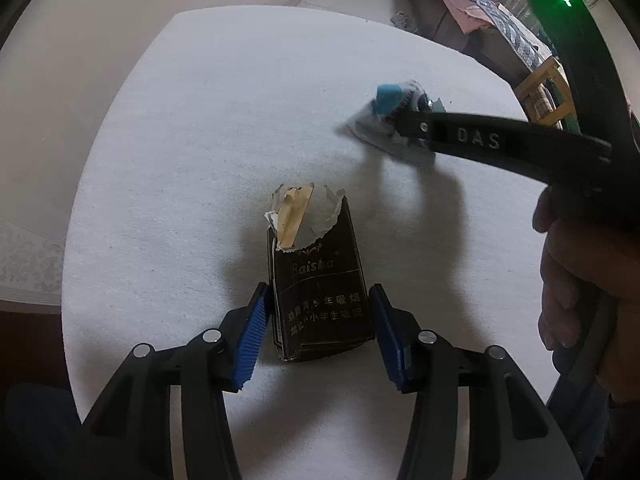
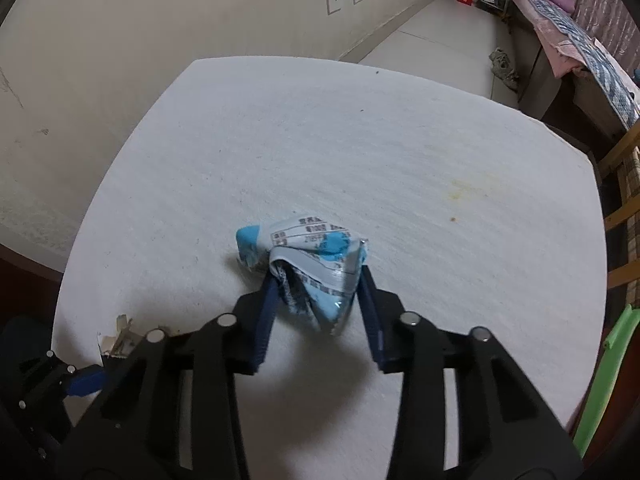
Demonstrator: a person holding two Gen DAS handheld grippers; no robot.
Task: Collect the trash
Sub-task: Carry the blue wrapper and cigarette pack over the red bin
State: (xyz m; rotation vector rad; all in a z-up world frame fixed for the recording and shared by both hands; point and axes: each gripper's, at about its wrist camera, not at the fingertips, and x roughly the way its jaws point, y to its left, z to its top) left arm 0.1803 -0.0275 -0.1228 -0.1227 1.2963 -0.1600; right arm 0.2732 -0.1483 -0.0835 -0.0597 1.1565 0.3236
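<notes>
A black cigarette pack (image 1: 320, 300) with a torn-open top lies on the white table (image 1: 220, 140). My left gripper (image 1: 318, 300) has its blue pads on both sides of the pack and grips its lower half. A crumpled blue and white wrapper (image 2: 308, 264) sits between the pads of my right gripper (image 2: 320, 280), which is closed on it just above the table. The right gripper (image 1: 404, 120) with the wrapper (image 1: 390, 100) also shows in the left wrist view at the upper right. The pack's torn top (image 2: 118, 338) peeks out at the lower left of the right wrist view.
The table is round with a white cloth (image 2: 360, 140). A yellowish stain (image 2: 460, 192) marks it at the right. A wall runs along the left. A bed with bedding (image 2: 568, 40) and a wooden frame (image 2: 620, 216) stand beyond the table's right edge. A green object (image 2: 604, 380) is at the lower right.
</notes>
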